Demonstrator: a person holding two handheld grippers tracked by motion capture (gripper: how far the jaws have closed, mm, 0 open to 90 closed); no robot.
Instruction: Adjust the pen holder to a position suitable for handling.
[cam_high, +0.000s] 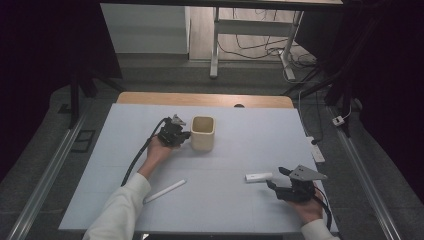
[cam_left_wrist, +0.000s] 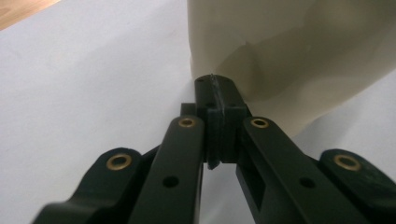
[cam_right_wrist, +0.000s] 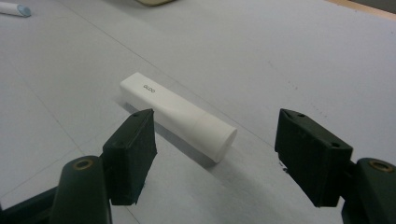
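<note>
On the pale blue table top (cam_high: 235, 200), going from the left: a slim white stick-like item (cam_high: 165, 191) lies flat below the left gripper (cam_high: 183, 136), nearer the person, well apart from those tongs and clear of their line. Just ahead of the left gripper's tips stands a cream cup (cam_high: 203, 133) with a squarish open mouth, upright. In the left gripper view the cup's wall (cam_left_wrist: 289, 51) rises right behind the black tips, so close that I cannot tell whether they touch it or stop just short. Nothing else lies between those tips and the cup.

The left gripper (cam_left_wrist: 218, 95) has its jaws pressed together, pad against pad, with nothing between them. The person's left hand (cam_high: 159, 150) holds it from behind, its cable trailing back toward the sleeve.

Farther right, a white tube (cam_high: 259, 177) lies on its side on the table, directly in front of the right gripper (cam_high: 278, 177). In the right gripper view the tube (cam_right_wrist: 177, 114) lies at a slant ahead of the two pads, its round capped end pointing toward the gap and its flat end with small grey lettering pointing away. Beyond it, at the far left corner of that view, lies the end of the white stick (cam_right_wrist: 15, 8).

The right gripper (cam_right_wrist: 215, 156) stands with its jaws wide apart, holding nothing. The tube's near end lies just ahead of the pads, closer to the left-hand pad, without touching either. The bare table lies between them.
</note>
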